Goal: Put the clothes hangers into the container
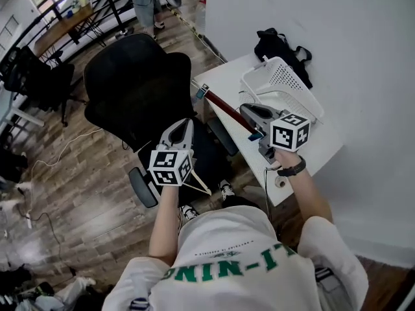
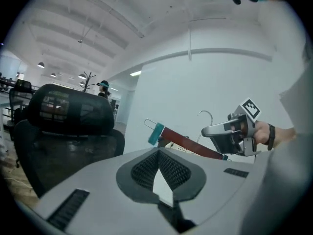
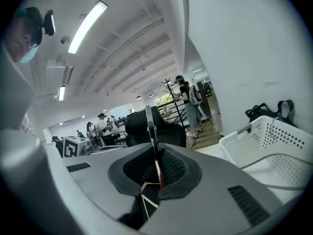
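Observation:
A clothes hanger (image 1: 224,109) with a dark red bar and teal end clips is held in the air over the table's left edge. My right gripper (image 1: 246,111) is shut on it. In the right gripper view the hanger (image 3: 150,126) stands edge-on between the pads (image 3: 168,168). The left gripper view shows the bar (image 2: 188,142) slanting, with its wire hook (image 2: 208,114) above. The white mesh basket (image 1: 285,76) stands on the table just right of the hanger. My left gripper (image 1: 183,125) hovers over the chair, shut and holding nothing.
The white table (image 1: 311,148) stands against a white wall. A black office chair (image 1: 136,83) is to its left, below my left gripper. A black bag (image 1: 279,44) lies behind the basket. People stand farther off in the room.

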`<control>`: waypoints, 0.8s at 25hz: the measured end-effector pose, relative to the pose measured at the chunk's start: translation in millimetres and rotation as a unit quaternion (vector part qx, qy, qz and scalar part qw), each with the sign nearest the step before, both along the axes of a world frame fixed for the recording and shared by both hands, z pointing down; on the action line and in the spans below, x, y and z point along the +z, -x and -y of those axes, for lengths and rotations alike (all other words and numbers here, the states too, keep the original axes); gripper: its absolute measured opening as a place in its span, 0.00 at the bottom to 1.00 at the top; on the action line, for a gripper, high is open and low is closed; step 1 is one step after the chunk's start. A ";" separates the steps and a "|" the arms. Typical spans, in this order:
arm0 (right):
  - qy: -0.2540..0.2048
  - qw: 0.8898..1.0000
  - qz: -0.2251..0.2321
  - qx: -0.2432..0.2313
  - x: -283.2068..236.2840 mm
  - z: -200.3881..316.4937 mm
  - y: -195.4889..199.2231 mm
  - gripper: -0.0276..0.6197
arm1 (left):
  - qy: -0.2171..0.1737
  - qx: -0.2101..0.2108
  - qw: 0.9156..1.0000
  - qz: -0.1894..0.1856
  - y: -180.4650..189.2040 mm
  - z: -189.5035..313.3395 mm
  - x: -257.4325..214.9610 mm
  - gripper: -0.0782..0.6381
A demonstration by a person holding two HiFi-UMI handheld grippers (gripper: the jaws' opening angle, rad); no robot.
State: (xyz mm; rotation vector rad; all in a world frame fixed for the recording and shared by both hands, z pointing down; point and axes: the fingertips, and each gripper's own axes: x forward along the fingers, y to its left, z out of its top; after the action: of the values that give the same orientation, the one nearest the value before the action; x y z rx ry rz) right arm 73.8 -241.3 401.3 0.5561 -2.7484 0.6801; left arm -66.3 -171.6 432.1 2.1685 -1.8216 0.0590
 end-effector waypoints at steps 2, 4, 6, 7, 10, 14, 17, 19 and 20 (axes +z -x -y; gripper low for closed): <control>-0.008 1.000 -0.002 0.019 -13.4 12.2 -25.5 0.10 | -0.011 0.023 1.000 0.005 -19.2 15.8 -12.0 0.13; -0.009 0.999 -0.004 0.035 -21.8 21.4 -46.0 0.10 | -0.019 0.044 0.999 0.005 -35.1 27.9 -19.4 0.13; -0.011 0.999 -0.009 0.051 -29.7 30.5 -70.6 0.10 | -0.026 0.068 0.997 0.005 -56.5 40.1 -27.3 0.13; -0.013 0.998 -0.013 0.060 -33.6 35.7 -84.5 0.10 | -0.030 0.081 0.996 0.007 -68.6 46.9 -31.9 0.13; -0.022 0.996 -0.031 0.082 -39.9 52.6 -126.1 0.10 | -0.041 0.115 0.993 0.011 -104.8 67.7 -42.7 0.13; -0.025 0.993 -0.074 0.092 -29.3 78.1 -169.5 0.10 | -0.048 0.147 0.988 0.016 -144.2 90.0 -42.3 0.13; -0.023 0.988 -0.121 0.093 -19.2 94.6 -180.0 0.10 | -0.055 0.165 0.985 0.021 -153.5 97.7 -42.5 0.13; -0.002 0.985 -0.151 0.081 -3.0 103.9 -186.4 0.10 | -0.055 0.170 0.984 0.019 -159.1 102.1 -41.3 0.13; 0.013 0.984 -0.164 0.073 6.2 109.4 -189.0 0.10 | -0.054 0.171 0.984 0.019 -161.8 104.4 -40.1 0.13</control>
State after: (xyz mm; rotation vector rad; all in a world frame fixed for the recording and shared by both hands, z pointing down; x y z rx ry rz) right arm 262.8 -350.7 407.5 0.7926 -2.4083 0.5941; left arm 95.5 -276.0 391.9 2.5514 -1.4807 0.0792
